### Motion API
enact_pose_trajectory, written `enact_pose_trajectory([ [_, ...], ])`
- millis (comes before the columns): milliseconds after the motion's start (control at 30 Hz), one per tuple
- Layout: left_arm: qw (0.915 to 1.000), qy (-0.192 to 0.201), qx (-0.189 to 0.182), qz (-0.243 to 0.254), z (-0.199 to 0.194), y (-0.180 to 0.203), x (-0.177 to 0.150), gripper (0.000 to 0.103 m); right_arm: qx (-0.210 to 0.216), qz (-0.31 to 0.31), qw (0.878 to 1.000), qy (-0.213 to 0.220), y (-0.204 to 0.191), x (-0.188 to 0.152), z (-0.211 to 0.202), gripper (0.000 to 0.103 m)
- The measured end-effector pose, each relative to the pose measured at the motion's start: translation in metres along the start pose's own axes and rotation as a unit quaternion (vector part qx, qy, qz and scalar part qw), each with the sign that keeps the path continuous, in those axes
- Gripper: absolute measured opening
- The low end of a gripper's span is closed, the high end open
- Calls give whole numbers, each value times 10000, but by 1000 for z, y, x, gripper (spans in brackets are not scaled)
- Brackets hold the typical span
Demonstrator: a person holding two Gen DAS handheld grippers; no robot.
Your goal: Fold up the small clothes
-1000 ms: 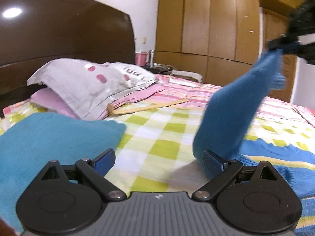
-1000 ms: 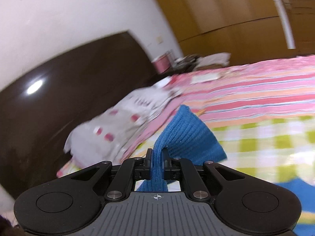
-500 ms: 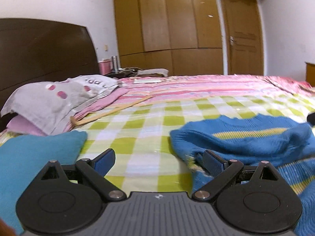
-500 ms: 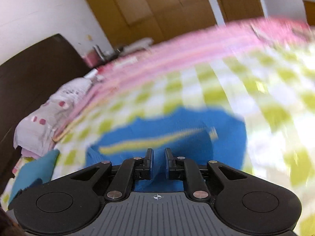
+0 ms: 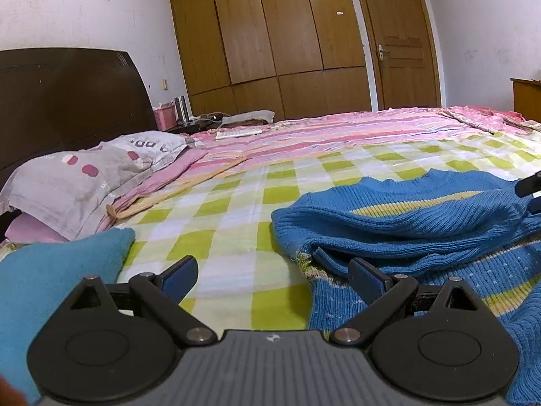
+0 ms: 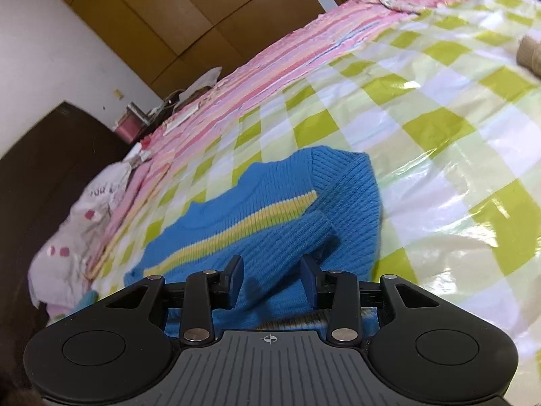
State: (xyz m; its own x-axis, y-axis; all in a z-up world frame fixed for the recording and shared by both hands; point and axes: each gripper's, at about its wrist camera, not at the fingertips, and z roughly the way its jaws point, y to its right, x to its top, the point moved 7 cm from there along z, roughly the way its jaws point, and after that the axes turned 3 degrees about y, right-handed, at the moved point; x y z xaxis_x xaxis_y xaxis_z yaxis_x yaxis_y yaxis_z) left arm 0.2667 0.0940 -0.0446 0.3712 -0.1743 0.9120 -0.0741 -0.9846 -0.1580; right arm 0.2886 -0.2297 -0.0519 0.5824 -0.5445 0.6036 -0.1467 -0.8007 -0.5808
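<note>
**Sleeve laid down on sweater; right jaws opening**

Since the earlier frames, the blue sweater (image 5: 422, 223) sleeve that hung raised in the air now lies folded across the garment on the checked bedsheet (image 5: 233, 209).

Left wrist view: we see the left gripper (image 5: 272, 275) with its jaws wide apart and nothing pressed between them. Its right fingertip (image 5: 367, 279) sits at the sweater's near edge; we cannot tell whether it touches the knit. A teal cloth (image 5: 50, 277) is cut off by the left frame edge. A grey pillow (image 5: 84, 176) lies before the dark headboard (image 5: 67, 101). A dark part at the right edge, over the sweater, is too cropped to identify.

Right wrist view: we see the right gripper (image 6: 272, 279), whose jaws have just been opening; the sleeve (image 6: 284, 243) lies between the fingers, and the pads stand clear of it. The sweater's lower part is hidden behind the gripper body. A tan object (image 6: 531, 50) at the right edge is blurred and cropped.
</note>
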Motion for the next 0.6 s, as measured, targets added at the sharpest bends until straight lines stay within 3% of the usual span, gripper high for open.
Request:
enact_pose_trajectory([
  [67, 10000, 1, 21, 18, 1, 0, 0, 101, 32, 189, 9998, -62, 1, 1, 7, 34],
  [133, 10000, 39, 30, 39, -1, 0, 1, 101, 89, 274, 9996, -77, -2, 3, 9, 14],
  [233, 9999, 158, -7, -9, -7, -1, 7, 101, 233, 153, 9996, 38, -19, 17, 7, 6],
  [433, 9983, 522, -247, 89, -27, 16, 27, 101, 974, -38, 9941, 483, -83, 64, -8, 1],
  [600, 9947, 662, -377, 689, -27, 45, 34, 101, 1418, -445, 9874, 552, -133, 85, -22, 1],
])
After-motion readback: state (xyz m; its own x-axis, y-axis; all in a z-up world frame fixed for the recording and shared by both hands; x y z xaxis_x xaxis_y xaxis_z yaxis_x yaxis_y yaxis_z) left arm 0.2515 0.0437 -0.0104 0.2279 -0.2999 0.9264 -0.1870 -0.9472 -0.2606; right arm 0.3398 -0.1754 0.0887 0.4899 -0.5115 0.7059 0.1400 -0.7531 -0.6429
